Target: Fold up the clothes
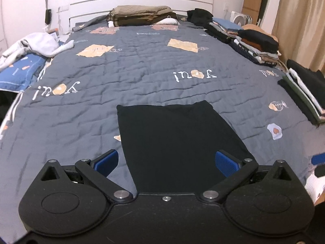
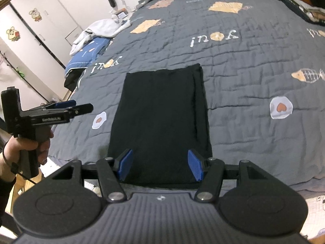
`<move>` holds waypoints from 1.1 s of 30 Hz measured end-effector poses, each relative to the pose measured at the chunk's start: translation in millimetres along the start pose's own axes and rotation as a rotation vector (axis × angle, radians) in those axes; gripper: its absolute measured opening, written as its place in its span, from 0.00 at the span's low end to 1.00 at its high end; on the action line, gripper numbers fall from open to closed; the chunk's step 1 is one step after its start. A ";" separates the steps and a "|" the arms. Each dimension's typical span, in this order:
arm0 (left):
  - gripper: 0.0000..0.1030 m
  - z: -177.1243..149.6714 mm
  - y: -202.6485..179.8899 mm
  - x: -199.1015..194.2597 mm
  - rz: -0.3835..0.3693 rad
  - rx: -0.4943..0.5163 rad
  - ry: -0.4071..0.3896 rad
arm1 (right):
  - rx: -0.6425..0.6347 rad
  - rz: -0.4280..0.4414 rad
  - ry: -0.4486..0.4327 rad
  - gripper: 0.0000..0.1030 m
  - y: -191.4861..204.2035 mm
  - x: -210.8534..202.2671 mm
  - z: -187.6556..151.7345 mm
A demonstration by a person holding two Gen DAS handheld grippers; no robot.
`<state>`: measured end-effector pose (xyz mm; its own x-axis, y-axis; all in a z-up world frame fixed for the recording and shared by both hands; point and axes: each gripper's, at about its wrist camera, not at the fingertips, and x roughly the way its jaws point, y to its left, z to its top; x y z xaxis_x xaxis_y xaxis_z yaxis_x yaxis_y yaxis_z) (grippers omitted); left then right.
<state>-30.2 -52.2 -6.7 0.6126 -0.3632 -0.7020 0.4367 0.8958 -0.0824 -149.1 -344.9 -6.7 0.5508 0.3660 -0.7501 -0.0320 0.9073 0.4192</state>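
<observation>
Folded black garment [image 2: 162, 122] on "youi" quilt [image 2: 254, 61], both tools [image 1: 165, 162] [image 2: 160, 164] wide, empty

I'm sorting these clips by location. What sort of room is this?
Most likely a home bedroom. A grey quilted bedspread covers a wide bed with a white slatted headboard, stacks of folded clothes line one edge, and a flat black folded garment lies in front.
</observation>
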 end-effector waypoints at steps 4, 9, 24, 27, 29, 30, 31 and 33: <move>0.99 1.1 30.0 31.1 -0.043 -0.053 -0.006 | 0.045 -0.008 -0.008 0.58 -13.9 10.8 -3.3; 0.94 0.8 72.1 75.4 -0.097 -0.161 0.027 | 0.087 0.021 -0.031 0.58 -28.3 23.4 -5.2; 0.91 -1.1 137.6 178.2 -0.307 -0.325 0.112 | 0.261 0.129 0.044 0.58 -97.9 84.3 -15.7; 0.91 1.4 135.0 193.2 -0.343 -0.329 0.115 | 0.262 0.118 0.079 0.58 -108.7 92.2 -19.7; 0.96 3.9 131.5 202.7 -0.354 -0.324 0.120 | 0.273 0.127 0.116 0.58 -116.3 98.2 -20.9; 1.00 3.1 131.9 205.0 -0.363 -0.315 0.116 | 0.289 0.151 0.136 0.59 -121.5 101.7 -20.9; 1.00 2.4 132.4 207.3 -0.372 -0.307 0.113 | 0.306 0.181 0.152 0.59 -126.8 105.1 -20.9; 1.00 0.7 133.6 211.8 -0.390 -0.292 0.107 | 0.335 0.256 0.167 0.68 -137.2 111.0 -20.7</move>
<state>158.3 -9.7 -165.8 0.3628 -0.6712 -0.6464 0.4081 0.7381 -0.5373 -100.8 -424.4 -158.1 0.4175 0.6228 -0.6616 0.1371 0.6766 0.7235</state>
